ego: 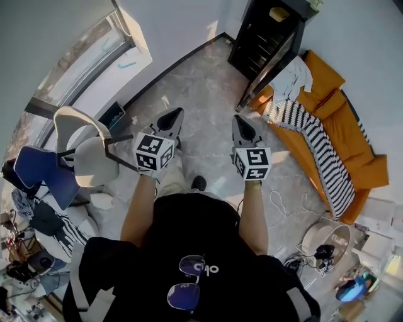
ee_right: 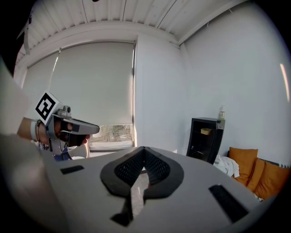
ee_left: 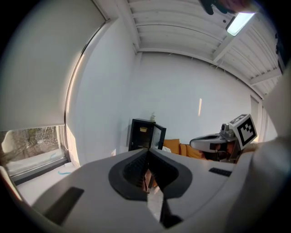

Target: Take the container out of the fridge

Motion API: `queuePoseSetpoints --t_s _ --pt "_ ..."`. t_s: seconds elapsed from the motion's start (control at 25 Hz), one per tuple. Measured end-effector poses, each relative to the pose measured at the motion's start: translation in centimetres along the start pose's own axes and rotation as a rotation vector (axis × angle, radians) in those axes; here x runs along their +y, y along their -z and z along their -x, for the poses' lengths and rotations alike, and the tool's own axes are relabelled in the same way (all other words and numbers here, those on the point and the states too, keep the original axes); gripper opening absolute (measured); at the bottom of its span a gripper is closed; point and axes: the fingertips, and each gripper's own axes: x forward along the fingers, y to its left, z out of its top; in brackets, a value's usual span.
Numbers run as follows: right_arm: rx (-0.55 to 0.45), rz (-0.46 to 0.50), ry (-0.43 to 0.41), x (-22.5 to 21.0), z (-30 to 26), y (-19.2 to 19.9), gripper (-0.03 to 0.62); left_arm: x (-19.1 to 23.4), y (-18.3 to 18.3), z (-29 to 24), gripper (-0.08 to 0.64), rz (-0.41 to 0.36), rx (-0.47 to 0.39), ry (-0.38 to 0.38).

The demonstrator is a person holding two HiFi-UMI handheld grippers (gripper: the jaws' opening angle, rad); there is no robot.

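The left claw (ego: 171,119) and right claw (ego: 240,126) are clenched and empty, well short of the open fridge (ego: 261,38) whose upper shelf holds the container (ego: 279,14); arriving clenched could knock it back.

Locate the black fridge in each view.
Head view: fridge at top, right of centre.
Left gripper view: near centre, door open.
Right gripper view: right of centre.
Shared landmark: orange sofa beside it, in all three.

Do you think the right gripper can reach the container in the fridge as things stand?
Probably not yet: the right gripper is far from the fridge, though its open door leaves the container exposed.
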Motion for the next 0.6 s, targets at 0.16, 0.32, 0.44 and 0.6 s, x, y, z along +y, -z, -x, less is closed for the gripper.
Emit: queuePoseSetpoints --t_s 0.16,0.32,0.44,0.6 --pt "0.017 0.002 0.017 -2.3 -4.3 -0.9 0.0 3.2 -0.6 -3.6 0.0 0.019 0.001 0.008" --pt "0.018 -0.006 0.05 -4.4 -9.9 -2.8 0.002 8.1 -1.7 -7.8 0.0 0.012 0.02 0.028" --pt "0.011 -0.02 0.066 -5.6 -14.3 -4.7 0.0 12.4 -3.1 -10.3 0.0 0.012 0.03 0.025" --pt "-0.006 -0.039 0.073 -6.3 -19.6 -7.7 0.002 17.5 -5.8 -13.1 0.0 -0.001 0.029 0.033"
